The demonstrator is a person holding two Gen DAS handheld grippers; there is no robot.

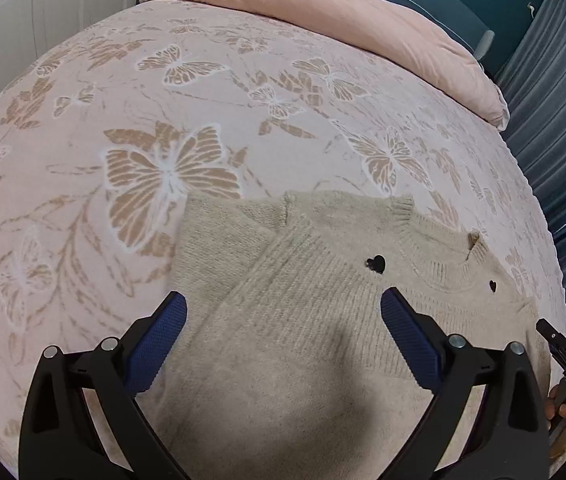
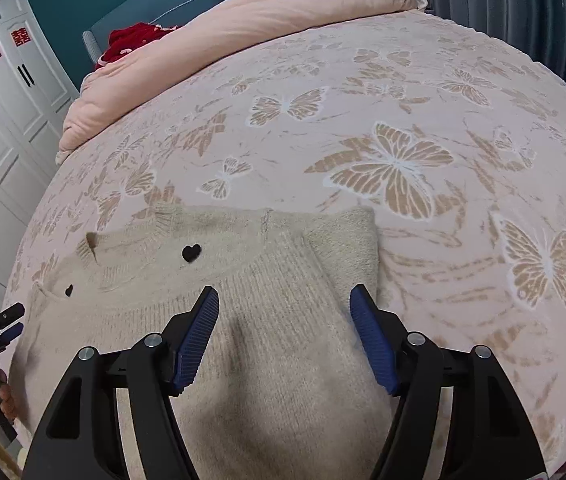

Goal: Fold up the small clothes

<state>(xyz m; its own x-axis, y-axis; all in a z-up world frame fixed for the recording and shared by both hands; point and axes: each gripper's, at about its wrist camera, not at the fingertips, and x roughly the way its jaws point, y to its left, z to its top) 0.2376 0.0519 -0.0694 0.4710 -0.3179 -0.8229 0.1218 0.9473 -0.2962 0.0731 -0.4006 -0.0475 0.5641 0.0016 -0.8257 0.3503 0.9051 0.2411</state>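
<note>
Sweater point(image 1: 303, 320), beige knit, lies flat on the butterfly bedspread point(image 1: 123, 120), one sleeve folded across its body. Left gripper point(image 1: 283, 320) and right gripper point(image 2: 285, 312) hover above it, fingers spread, pinching nothing. Risk: loose knit may bunch or the folded sleeve slip if only one layer is caught. Hem is cut off below both views.

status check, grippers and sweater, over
Left gripper open, empty. Right gripper open, empty. Beige sweater flat on bedspread, sleeves folded in. Nothing in the way.
</note>
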